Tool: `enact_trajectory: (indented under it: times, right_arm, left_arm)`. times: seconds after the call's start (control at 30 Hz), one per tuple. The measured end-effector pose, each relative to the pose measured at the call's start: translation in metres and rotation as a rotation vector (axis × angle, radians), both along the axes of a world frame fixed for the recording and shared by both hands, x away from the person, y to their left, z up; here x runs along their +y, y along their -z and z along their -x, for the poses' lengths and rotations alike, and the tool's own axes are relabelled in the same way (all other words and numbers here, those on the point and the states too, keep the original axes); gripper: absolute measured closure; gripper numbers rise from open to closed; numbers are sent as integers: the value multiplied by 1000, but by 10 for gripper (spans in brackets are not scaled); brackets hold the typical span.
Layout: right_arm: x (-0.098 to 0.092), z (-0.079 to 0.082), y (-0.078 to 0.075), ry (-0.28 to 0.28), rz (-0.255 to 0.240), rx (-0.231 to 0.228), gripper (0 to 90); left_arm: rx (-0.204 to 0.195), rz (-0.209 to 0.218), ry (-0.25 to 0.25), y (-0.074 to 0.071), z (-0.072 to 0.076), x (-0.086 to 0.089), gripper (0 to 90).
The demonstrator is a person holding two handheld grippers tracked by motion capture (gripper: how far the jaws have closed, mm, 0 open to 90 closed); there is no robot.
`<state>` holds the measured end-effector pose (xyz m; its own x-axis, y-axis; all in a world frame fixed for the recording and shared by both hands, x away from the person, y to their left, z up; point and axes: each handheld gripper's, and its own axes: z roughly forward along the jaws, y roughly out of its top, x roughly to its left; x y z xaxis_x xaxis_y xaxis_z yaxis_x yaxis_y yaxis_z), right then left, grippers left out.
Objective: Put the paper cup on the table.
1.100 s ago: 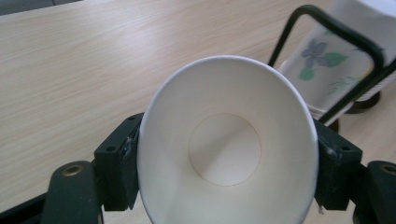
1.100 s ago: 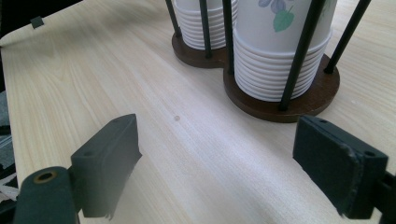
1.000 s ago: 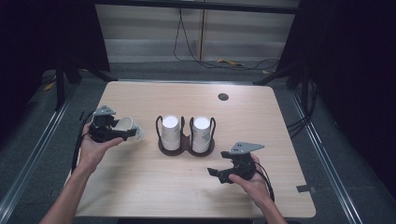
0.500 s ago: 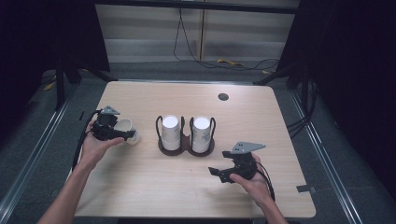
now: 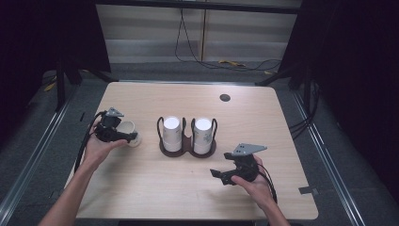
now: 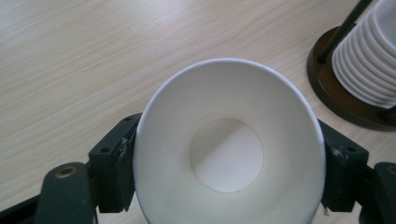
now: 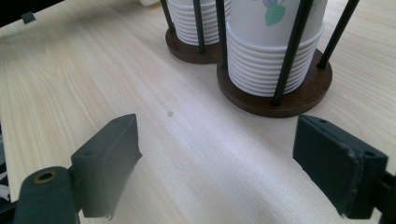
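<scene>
A white paper cup (image 5: 126, 128) sits tilted between the jaws of my left gripper (image 5: 123, 135) at the table's left. In the left gripper view I look straight into the empty cup (image 6: 229, 154), with a pad against each side of it. The jaws have just been opening, and the cup is still between them. A dark wooden cup holder (image 5: 187, 149) with black wire posts stands mid-table with two stacks of white cups (image 5: 171, 132). My right gripper (image 5: 222, 175) hovers open and empty just in front of and to the right of it, facing the leaf-printed stack (image 7: 271, 42).
A small black round grommet (image 5: 225, 97) is set in the table top at the far right. Bare wood (image 7: 187, 140) lies between the right gripper's jaws. The holder's base (image 6: 336, 93) is close to the right of the held cup. Cables lie on the floor beyond the table.
The left hand with the cup has shifted very slightly toward the near edge. The right gripper has stayed put.
</scene>
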<state>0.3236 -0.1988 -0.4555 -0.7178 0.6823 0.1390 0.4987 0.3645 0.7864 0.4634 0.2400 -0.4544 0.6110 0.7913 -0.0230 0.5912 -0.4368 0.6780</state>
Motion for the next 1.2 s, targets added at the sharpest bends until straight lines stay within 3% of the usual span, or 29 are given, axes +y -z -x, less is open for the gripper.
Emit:
enact_trajectory:
  times: [0.17,0.27,0.47,0.53,0.83,0.93,1.2]
  right_arm:
    - [0,0,0,1,1,0,145]
    - [0,0,0,2,6,0,145]
    - [0,0,1,4,7,-2,145]
    - [0,0,1,5,5,3,145]
    - [0,0,1,7,5,5,145]
    - [0,0,1,7,3,5,145]
    - [-2,0,2,13,-1,5,145]
  left_arm:
    - [-6,-21,37,3,0,-5,210]
    - [-1,11,24,5,-1,-6,206]
    - [24,14,39,9,-1,-8,193]
    - [26,39,23,12,-2,-7,184]
    - [30,25,21,19,-1,-7,160]
    - [43,65,21,21,0,-6,160]
    - [45,72,16,24,4,-3,159]
